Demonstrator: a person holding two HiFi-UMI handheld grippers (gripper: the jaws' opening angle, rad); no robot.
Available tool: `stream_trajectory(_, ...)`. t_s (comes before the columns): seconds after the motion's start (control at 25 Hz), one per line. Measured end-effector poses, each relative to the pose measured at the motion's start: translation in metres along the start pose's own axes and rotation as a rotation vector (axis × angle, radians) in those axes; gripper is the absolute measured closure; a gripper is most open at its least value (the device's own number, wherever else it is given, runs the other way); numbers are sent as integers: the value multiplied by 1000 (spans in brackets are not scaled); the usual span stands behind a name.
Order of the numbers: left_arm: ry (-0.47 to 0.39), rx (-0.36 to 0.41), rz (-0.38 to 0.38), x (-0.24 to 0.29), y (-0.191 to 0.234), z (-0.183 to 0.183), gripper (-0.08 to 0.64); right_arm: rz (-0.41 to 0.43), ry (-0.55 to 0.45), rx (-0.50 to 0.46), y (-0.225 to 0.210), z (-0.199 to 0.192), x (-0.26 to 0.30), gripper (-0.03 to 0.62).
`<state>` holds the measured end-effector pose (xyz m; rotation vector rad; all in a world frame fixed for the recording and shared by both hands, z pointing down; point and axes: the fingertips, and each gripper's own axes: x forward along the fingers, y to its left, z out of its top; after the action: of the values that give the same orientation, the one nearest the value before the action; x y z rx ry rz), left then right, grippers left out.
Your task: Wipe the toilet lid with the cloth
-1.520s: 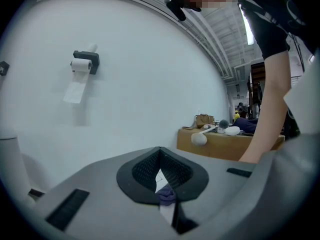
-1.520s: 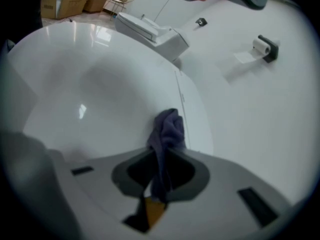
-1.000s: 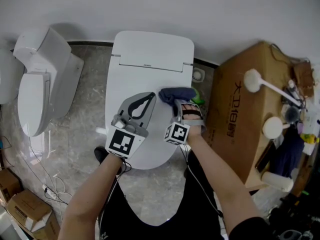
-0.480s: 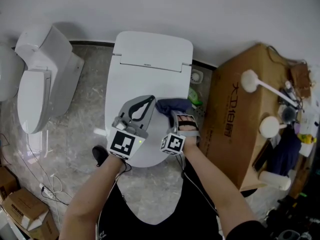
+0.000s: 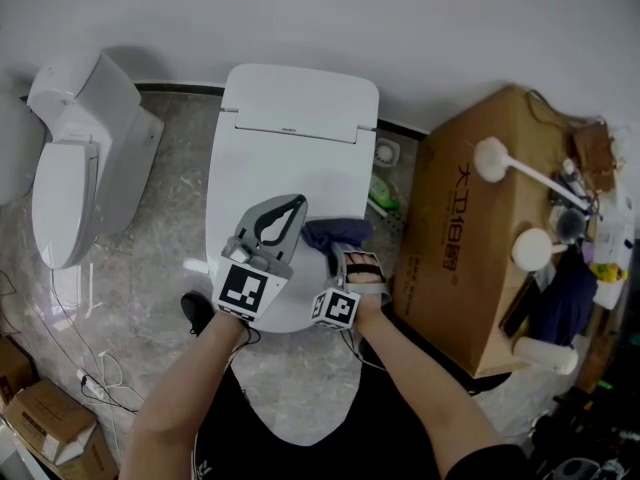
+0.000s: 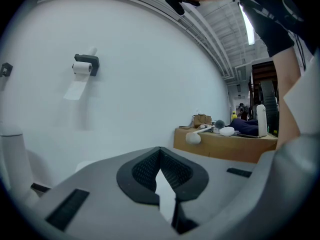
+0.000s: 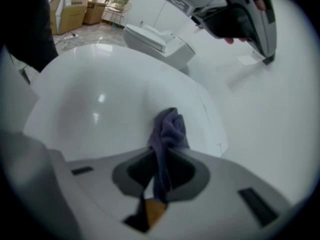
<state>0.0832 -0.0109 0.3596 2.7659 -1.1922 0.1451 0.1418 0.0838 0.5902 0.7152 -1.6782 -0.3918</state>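
The white toilet lid (image 5: 290,158) is down in the middle of the head view. A dark blue cloth (image 5: 336,233) lies bunched on the lid's right front part, and my right gripper (image 5: 347,255) is shut on it. In the right gripper view the cloth (image 7: 169,129) hangs between the jaws and trails onto the glossy lid (image 7: 95,99). My left gripper (image 5: 297,203) hovers over the lid's front left, beside the cloth, shut with nothing in it. It also shows in the right gripper view, left gripper (image 7: 245,14) at the upper right.
A second white toilet (image 5: 80,158) stands to the left. A large cardboard box (image 5: 460,228) with white brushes (image 5: 495,158) and clutter is close on the right. A green item (image 5: 380,190) sits in the gap between. Small boxes (image 5: 45,418) and cables lie at the lower left. A toilet-roll holder (image 6: 84,65) hangs on the wall.
My right gripper has dragged the cloth along the lid's right side toward the front edge. The left gripper has hardly moved.
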Motion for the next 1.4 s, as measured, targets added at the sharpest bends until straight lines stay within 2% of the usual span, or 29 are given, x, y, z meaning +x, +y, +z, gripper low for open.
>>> stream_trajectory(0.32,13,1,6,-2,-1,-4,551,40,-16,12,27,8,-21,526)
stream_trajectory(0.6,27,-7,9,-8,4,-8,551,120,-51,8,46,15,-36,526)
stream_trajectory(0.8,34,-3,22,-15,18,-8,551,65,-101,18,-10,31,-39,526)
stream_trajectory(1.08,34,4,55,-27,43,0,551,-89,-137,-6,-124,66,0,526)
stream_trajectory(1.4,54,-19,76,-36,63,-7,551,-147,-79,-101,-192,90,73,526)
